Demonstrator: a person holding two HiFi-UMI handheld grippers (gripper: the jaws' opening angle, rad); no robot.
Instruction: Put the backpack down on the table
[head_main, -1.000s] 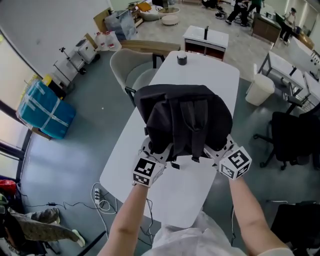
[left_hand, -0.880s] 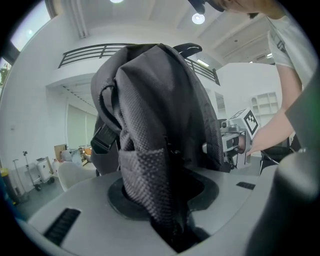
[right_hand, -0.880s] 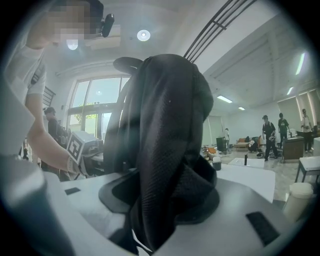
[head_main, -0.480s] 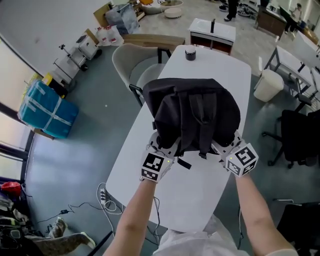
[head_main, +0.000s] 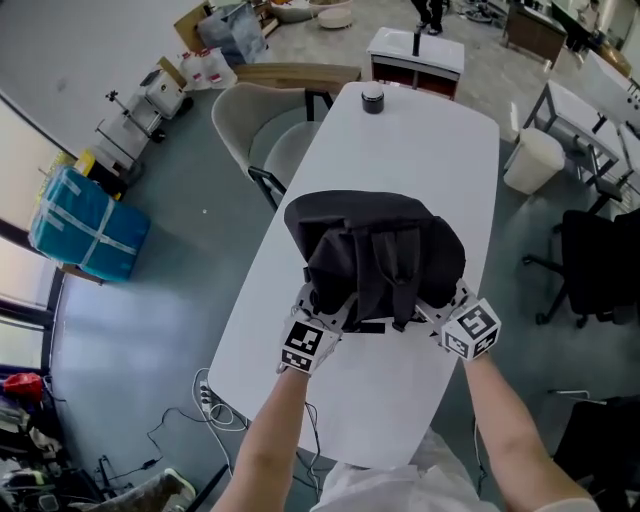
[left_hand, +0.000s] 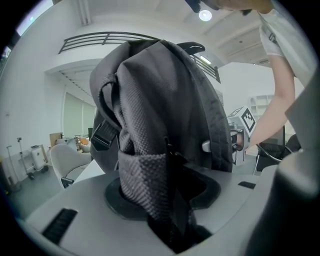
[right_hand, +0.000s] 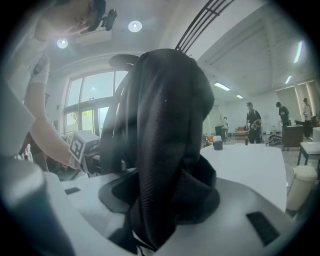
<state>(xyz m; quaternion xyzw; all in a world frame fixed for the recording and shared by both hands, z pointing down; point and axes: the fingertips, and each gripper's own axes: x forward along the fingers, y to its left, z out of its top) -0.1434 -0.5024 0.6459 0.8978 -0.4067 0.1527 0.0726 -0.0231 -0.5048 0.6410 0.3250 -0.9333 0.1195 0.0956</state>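
Fabric of the backpack (head_main: 375, 245) fills both tools. The left tool (head_main: 320, 308) pinches a fold of grey weave between its jaws, and the right tool (head_main: 440, 300) is clamped on a thick black fold at the other side.

The bag hangs between them over the middle of the white bench (head_main: 440, 150), strap side toward the person, its two straps (head_main: 385, 270) running down the near face. I'd say this is the setting-down step, close to its end. From here I can't tell whether the bag's bottom touches the bench top or sits just above it.

The next move looks simple enough: lower both tools evenly until the bag's weight is on the bench, then let the jaws part and draw back without snagging a strap. The bag is soft and may slump once it is let go.

The backpack looks closed, and nothing of its inside shows. At the far end of the bench stands a small dark lidded pot (head_main: 373, 97), contents unseen. On the floor to the right, beside the bench, is a white bin (head_main: 530, 160), and I can't see into it either.
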